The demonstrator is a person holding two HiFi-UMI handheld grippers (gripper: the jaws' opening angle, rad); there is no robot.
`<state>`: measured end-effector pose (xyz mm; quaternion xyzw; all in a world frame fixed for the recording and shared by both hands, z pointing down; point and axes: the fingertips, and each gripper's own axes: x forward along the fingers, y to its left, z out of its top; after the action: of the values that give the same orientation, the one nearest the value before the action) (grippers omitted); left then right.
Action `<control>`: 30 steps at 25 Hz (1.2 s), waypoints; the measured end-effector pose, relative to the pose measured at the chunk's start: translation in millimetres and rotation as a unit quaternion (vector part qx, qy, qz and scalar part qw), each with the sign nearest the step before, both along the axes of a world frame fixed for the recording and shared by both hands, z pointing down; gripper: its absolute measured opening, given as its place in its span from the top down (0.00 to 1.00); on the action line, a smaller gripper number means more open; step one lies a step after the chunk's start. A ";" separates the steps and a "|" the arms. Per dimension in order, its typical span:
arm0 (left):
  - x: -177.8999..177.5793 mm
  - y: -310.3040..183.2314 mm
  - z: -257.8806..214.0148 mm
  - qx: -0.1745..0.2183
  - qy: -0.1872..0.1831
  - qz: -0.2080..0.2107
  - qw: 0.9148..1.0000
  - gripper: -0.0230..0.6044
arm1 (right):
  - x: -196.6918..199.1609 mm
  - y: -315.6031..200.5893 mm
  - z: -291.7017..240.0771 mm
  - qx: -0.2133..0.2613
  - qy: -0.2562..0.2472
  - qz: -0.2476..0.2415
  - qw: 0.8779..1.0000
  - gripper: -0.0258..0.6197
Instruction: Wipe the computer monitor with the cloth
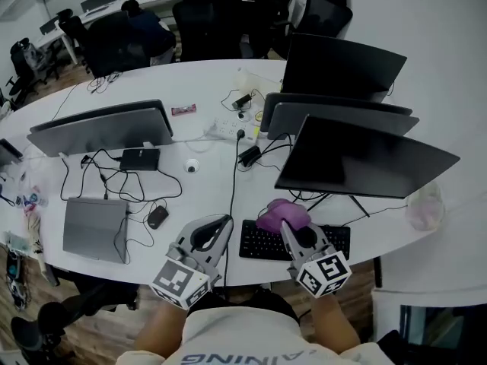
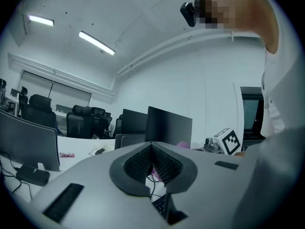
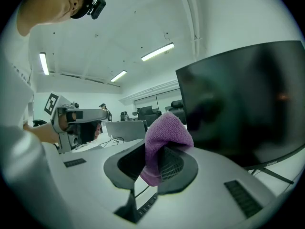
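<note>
Clamping the purple cloth (image 1: 283, 214) in our right gripper (image 1: 289, 230), we aim it at the monitor (image 1: 365, 158) at one o'clock for wiping; our left gripper (image 1: 219, 233) hangs closed, empty.

The cloth (image 1: 283, 215) is purple. The monitor (image 1: 365, 162) has a black screen. The surface (image 1: 190, 82) is white. The keyboard (image 1: 262, 243) and mouse (image 1: 157, 217) are black, and the laptop (image 1: 95, 229) is grey. The left gripper (image 1: 222, 225) and right gripper (image 1: 288, 230) are pale grey, with black ribbed jaws and black-and-white square-marker cubes.
</note>
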<state>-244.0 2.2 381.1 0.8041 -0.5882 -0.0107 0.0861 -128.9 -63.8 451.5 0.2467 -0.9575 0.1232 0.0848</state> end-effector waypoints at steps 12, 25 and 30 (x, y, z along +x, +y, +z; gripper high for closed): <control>-24.8 7.6 26.0 -0.021 0.018 0.010 1.000 0.95 | -46.5 -56.4 93.9 -0.140 0.007 0.085 0.987 0.87; -23.7 10.1 44.8 -0.039 0.021 0.016 0.999 0.95 | -73.5 -99.7 168.0 -0.162 0.069 0.129 0.976 0.87; -24.0 10.4 45.1 -0.047 0.036 0.010 0.998 0.95 | -70.0 -111.5 185.4 -0.168 0.080 0.145 0.972 0.87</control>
<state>-268.0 12.5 426.1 0.8042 -0.5763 -0.0112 0.1448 -198.9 -175.3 636.9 0.3743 -0.8673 0.2728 0.1822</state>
